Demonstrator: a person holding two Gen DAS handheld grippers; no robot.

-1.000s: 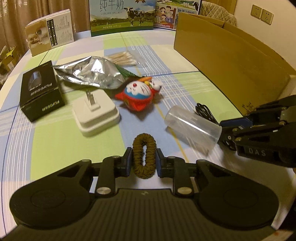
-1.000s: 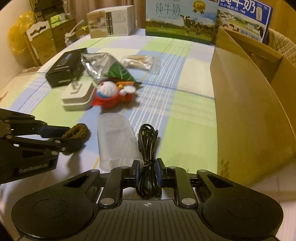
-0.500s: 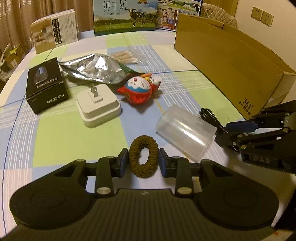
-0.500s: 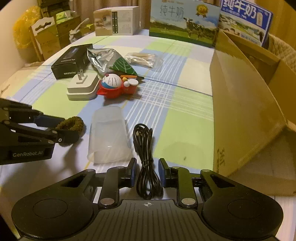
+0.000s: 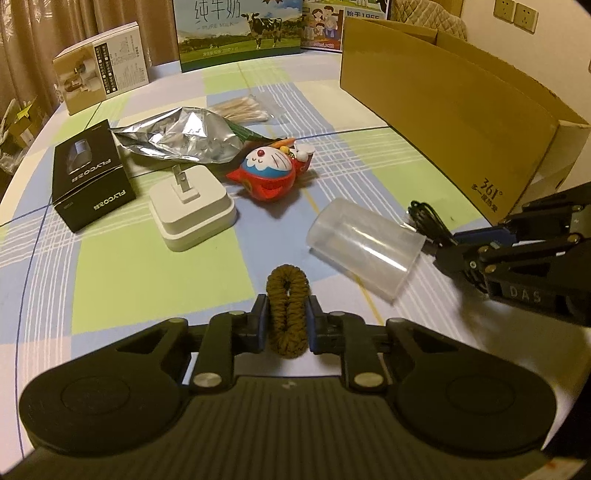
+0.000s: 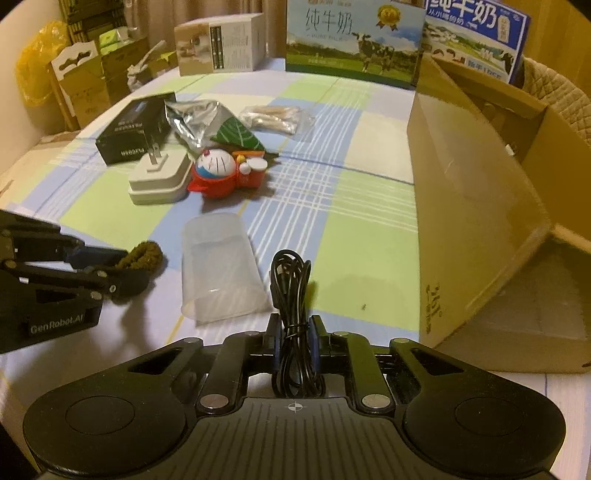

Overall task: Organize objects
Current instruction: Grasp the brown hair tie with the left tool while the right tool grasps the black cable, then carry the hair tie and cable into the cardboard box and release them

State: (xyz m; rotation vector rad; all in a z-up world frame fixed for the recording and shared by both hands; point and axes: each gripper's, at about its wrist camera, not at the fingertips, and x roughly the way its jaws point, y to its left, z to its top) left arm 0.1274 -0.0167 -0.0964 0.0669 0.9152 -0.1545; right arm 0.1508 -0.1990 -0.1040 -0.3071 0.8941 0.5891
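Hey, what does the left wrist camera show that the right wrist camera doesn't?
Only the left wrist view shows the wall sockets and the left gripper shut on the brown hair tie head on. Only the right wrist view shows the cardboard box's inside, the stacked cartons off the table, and the right gripper shut on the black cable head on. Both show the clear cup, cat toy and white charger.

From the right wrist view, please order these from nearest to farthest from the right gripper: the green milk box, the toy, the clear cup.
1. Clear cup: lying just ahead-left of the right gripper.
2. Toy: mid-table, left of centre.
3. Green milk box: standing at the far edge.
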